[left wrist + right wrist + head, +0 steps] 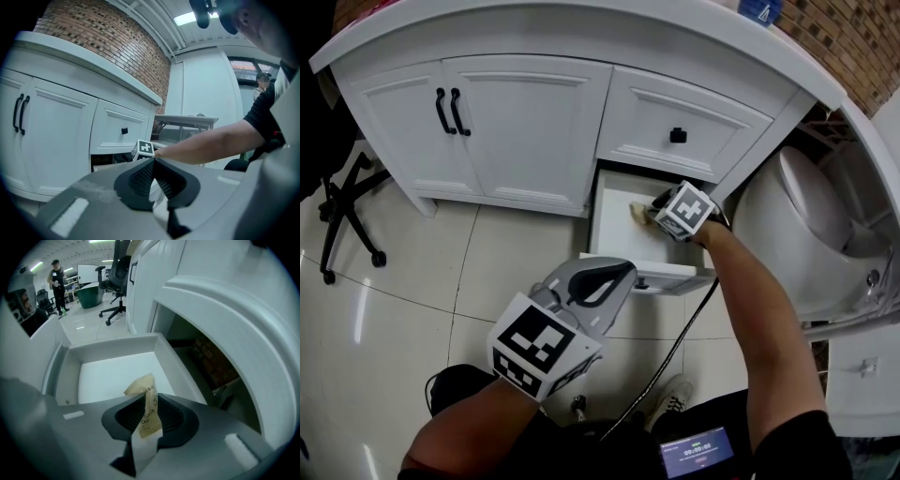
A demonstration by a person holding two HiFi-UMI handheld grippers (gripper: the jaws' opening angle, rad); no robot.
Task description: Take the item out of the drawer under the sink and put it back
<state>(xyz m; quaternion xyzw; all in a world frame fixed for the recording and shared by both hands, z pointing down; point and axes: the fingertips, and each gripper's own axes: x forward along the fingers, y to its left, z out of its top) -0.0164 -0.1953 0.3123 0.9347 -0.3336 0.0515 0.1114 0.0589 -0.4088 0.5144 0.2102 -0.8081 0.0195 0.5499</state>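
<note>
Well, the right claw (150, 401) pinches the little tan packet (139, 384) by its middle, with the open drawer (112, 345) just below; it looks light, soft and crinkly, while the left claw (153, 164) is closed, empty.

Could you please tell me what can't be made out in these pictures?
Print on the packet: right gripper view, too small, partly covered by pads of the right tool.
The packet, head view: mostly hidden behind that tool's marker cube.
Floor of the drawer near its front: right gripper view, hidden by the tool body.
Inside of the drawer: left gripper view, blocked by the left tool.
</note>
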